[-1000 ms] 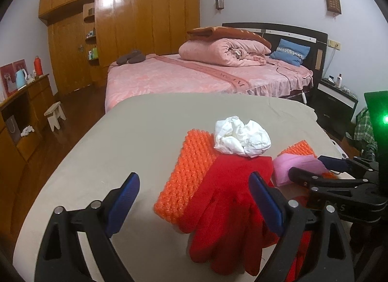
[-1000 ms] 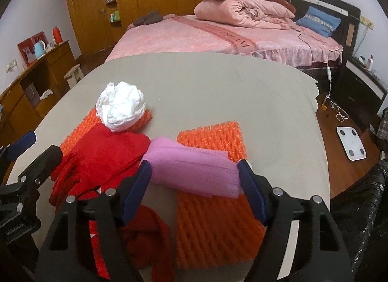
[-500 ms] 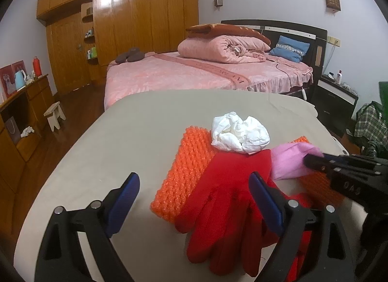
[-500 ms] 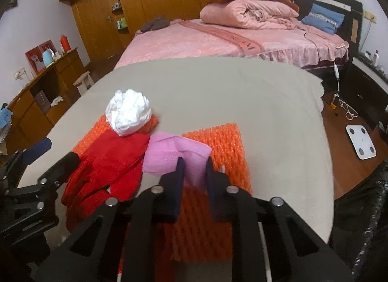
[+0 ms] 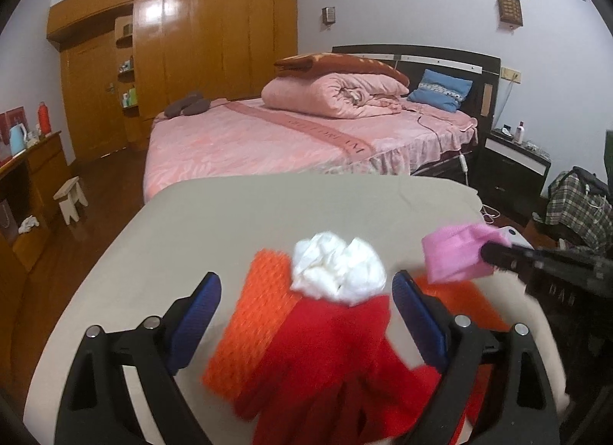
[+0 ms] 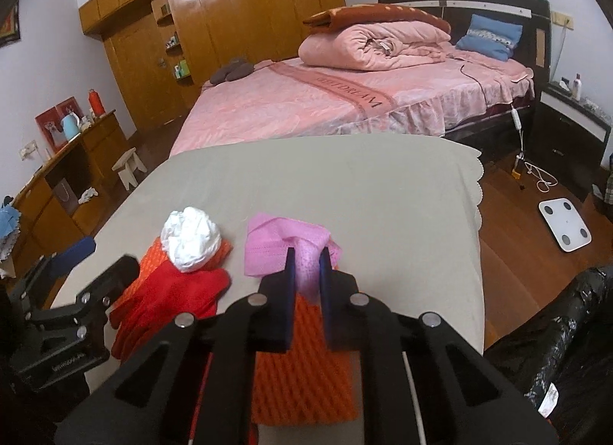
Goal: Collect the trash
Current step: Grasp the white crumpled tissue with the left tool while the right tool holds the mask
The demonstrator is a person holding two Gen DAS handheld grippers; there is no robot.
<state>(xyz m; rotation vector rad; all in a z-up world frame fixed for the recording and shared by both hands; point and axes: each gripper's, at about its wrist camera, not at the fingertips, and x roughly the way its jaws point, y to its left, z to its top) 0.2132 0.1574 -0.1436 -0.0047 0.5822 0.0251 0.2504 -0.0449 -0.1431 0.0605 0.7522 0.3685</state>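
My right gripper (image 6: pixel 305 257) is shut on a pink face mask (image 6: pixel 276 244) and holds it lifted above the beige table (image 6: pixel 345 184); the mask also shows in the left wrist view (image 5: pixel 454 255). A crumpled white tissue (image 5: pixel 339 270) sits on an orange foam sheet (image 5: pixel 253 318) with a red glove (image 5: pixel 337 360) beside it. My left gripper (image 5: pixel 306 303) is open and empty, just in front of the tissue and above the glove. A second orange foam sheet (image 6: pixel 302 360) lies under the right gripper.
A black trash bag (image 6: pixel 567 360) hangs off the table's right side. A pink bed (image 6: pixel 345 100) stands behind the table. A wooden desk (image 6: pixel 57 177) and a small stool (image 6: pixel 128 167) are at left, a white scale (image 6: pixel 565 224) on the floor at right.
My right gripper closed on the pink mask and lifted it off the orange foam. My left gripper moved forward toward the white tissue, still open.
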